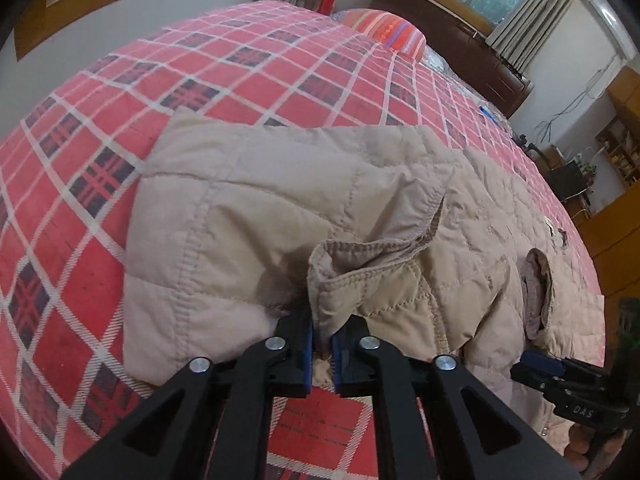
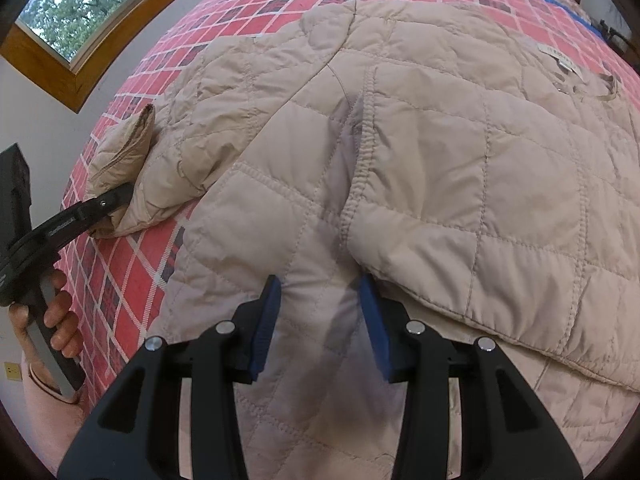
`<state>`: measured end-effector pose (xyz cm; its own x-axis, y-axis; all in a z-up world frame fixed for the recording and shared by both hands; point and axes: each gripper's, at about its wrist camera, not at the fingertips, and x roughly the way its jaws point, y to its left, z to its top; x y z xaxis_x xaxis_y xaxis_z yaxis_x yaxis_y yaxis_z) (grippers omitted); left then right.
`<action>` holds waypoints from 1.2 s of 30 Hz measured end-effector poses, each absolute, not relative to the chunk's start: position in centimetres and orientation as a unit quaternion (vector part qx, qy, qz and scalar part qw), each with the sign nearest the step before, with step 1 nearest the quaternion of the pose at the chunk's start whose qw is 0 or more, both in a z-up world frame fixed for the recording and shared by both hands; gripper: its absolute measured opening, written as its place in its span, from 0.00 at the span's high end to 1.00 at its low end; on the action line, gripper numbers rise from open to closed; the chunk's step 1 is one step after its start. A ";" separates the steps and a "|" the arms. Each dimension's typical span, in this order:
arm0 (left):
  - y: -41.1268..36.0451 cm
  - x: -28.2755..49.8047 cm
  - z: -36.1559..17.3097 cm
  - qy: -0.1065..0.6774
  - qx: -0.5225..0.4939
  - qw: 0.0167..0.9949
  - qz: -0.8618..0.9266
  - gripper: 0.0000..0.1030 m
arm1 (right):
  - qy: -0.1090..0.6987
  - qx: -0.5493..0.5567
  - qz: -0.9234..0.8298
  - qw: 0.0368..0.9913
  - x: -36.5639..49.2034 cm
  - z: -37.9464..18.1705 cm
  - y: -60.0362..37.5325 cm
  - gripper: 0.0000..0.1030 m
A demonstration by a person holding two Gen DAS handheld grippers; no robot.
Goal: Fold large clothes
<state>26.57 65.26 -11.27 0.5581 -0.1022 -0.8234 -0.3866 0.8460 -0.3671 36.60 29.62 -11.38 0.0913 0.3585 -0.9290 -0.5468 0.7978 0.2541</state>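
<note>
Beige quilted puffer jacket (image 2: pixel 440 152), soft with square stitching, lies spread on the red plaid bedspread (image 1: pixel 240 64). Nearest, the left gripper (image 1: pixel 322 336) pinches a ribbed sleeve cuff (image 1: pixel 352 280); the right gripper (image 2: pixel 320 312) hovers spread above the jacket's seam. Farther off, a striped orange pillow (image 1: pixel 396 32) lies half hidden.

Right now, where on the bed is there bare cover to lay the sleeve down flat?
Bare plaid bedspread lies left of and beyond the beige quilted jacket, up to the striped pillow. A narrower strip runs between the cuff and the bed's near edge. The right side is crowded by the jacket body. The left hand-held gripper pinches the sleeve.
</note>
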 end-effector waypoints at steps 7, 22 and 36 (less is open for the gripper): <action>66.6 21.9 -6.8 0.404 -0.295 0.865 0.041 0.39 | 0.598 -0.072 0.322 0.730 36.1 -9.6 30.8 0.58; 70.7 23.0 -12.0 0.469 -0.225 0.833 0.190 0.39 | 0.591 -0.080 0.386 0.704 33.1 -7.0 41.4 0.59; 73.9 18.9 -10.6 0.429 -0.310 0.832 0.163 0.39 | 0.605 -0.072 0.382 0.695 33.7 -10.7 46.5 0.89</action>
<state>18.88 73.94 -10.56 0.5787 0.0046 -0.8155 -0.5374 0.7543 -0.3771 33.72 46.46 -10.69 -0.0233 0.4447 -0.8954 -0.6176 0.6979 0.3626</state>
